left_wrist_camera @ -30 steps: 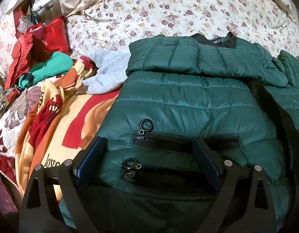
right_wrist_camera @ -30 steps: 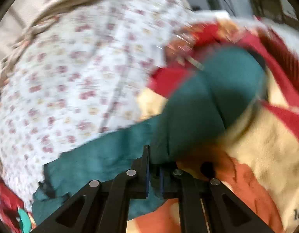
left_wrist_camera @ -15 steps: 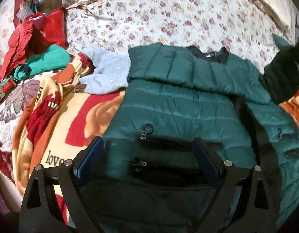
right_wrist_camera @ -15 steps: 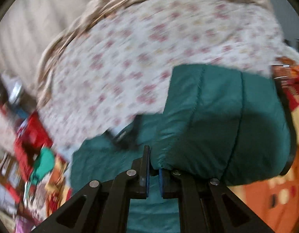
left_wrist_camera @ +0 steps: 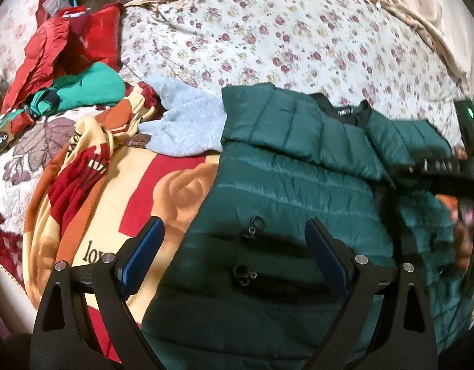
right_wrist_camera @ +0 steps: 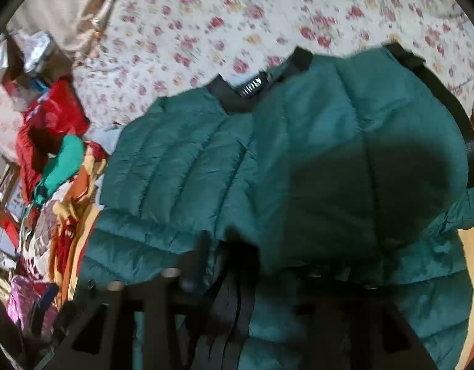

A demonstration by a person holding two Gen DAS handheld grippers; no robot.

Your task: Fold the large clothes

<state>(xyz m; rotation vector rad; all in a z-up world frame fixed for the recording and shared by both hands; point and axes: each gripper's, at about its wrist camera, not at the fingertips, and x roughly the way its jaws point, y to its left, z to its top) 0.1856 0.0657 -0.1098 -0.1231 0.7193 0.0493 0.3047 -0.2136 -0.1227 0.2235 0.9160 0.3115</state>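
Left hand-held gripper (left_wrist_camera: 234,256) is spread wide, its two blue-padded fingers (left_wrist_camera: 143,256) set apart over the lower front of the green puffer jacket (left_wrist_camera: 283,185) and gripping nothing. Between the fingers lie two black zipper pockets, each with a ring pull (left_wrist_camera: 257,222). Right hand-held gripper (right_wrist_camera: 187,280) appears blurred and dark at the bottom of the right wrist view — whether it is spread or pressed together cannot be told; its body (left_wrist_camera: 437,166) also enters the right edge of the left wrist view, over the jacket's right side. The jacket lies on the bed, front up, collar with black label (right_wrist_camera: 251,91) pointing away from the cameras. One sleeve (left_wrist_camera: 298,129) is folded across the chest; in the right wrist view a second padded section (right_wrist_camera: 360,141) lies folded over the upper right half, casting a dark shadow. Under the jacket's left side is an orange and red blanket (left_wrist_camera: 113,191) with printed lettering. Beyond the collar is a floral bedsheet (left_wrist_camera: 267,30). A grey garment (left_wrist_camera: 184,123) touches the jacket's left shoulder — further left lie a teal garment (left_wrist_camera: 92,86) and a red garment (left_wrist_camera: 58,46).
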